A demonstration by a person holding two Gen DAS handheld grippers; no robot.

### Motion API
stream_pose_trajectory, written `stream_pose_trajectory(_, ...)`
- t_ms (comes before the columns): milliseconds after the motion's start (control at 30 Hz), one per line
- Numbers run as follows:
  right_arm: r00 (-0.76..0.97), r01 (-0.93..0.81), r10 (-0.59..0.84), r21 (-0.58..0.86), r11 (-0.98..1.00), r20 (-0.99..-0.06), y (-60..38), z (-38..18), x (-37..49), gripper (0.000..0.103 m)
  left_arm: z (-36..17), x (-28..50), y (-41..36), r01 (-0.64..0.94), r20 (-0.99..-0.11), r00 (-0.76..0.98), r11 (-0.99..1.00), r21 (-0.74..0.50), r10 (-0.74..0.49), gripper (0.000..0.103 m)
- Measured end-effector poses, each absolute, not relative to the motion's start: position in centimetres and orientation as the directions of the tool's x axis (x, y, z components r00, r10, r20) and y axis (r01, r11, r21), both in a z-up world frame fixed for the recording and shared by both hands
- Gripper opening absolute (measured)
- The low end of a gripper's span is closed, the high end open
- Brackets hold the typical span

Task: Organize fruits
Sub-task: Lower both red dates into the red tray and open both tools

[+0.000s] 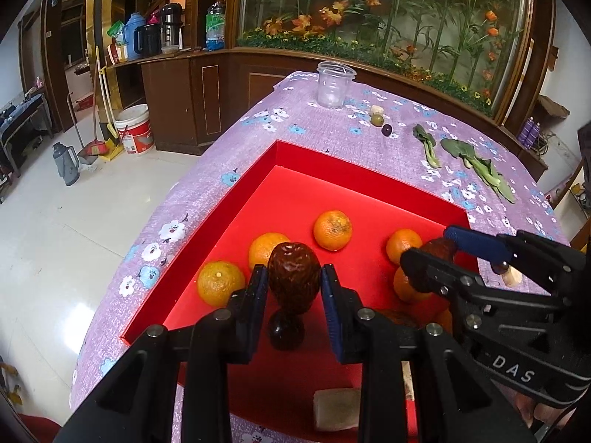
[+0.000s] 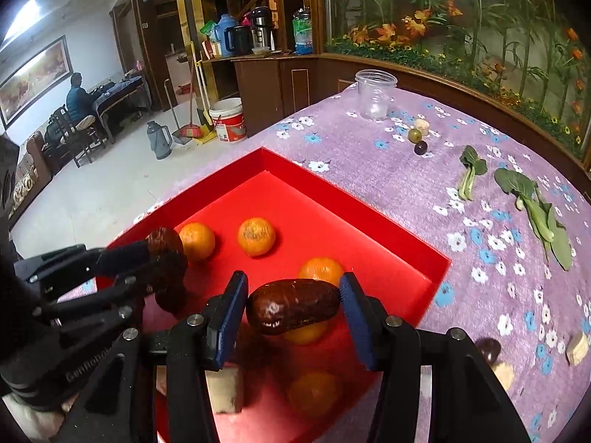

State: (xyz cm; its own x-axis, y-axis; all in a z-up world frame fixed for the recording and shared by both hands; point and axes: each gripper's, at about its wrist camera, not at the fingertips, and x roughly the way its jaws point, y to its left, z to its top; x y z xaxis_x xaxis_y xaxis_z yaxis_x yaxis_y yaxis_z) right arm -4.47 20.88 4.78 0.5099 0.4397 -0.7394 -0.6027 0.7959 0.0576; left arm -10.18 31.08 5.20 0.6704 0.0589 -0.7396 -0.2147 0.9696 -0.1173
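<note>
Purple flowered cloth covered the desk (image 1: 332,136), bearing a red tray (image 1: 369,199). Both grippers tilted downward over it: the left gripper (image 1: 293,280) pinched 1 date (image 1: 293,277) upright, the right gripper (image 2: 293,308) clamped another date (image 2: 293,304) lengthwise above oranges (image 2: 256,237).

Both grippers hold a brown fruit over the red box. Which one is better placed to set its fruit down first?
Probably the left gripper. Its brown fruit hangs over bare red box floor, beside the oranges. The right gripper holds its fruit directly above an orange.
</note>
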Motion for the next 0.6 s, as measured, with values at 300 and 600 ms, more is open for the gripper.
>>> stream_pose_trajectory(300, 0.503, -0.6, 0.444, 0.07, 0.797, -0.741, 21.5, 4.3, -3.2, 0.056, 4.6, -9.5, 31.2, -0.214, -0.749, 0.66, 0.97, -0.119, 0.054, 0.028)
stream_pose_trajectory(600, 0.49, -0.597, 0.454, 0.094, 0.797, -0.744, 21.7, 3.8, -2.0, 0.057, 4.0, -8.9, 31.8, -0.237, -0.76, 0.648, 0.963, -0.127, 0.059, 0.039)
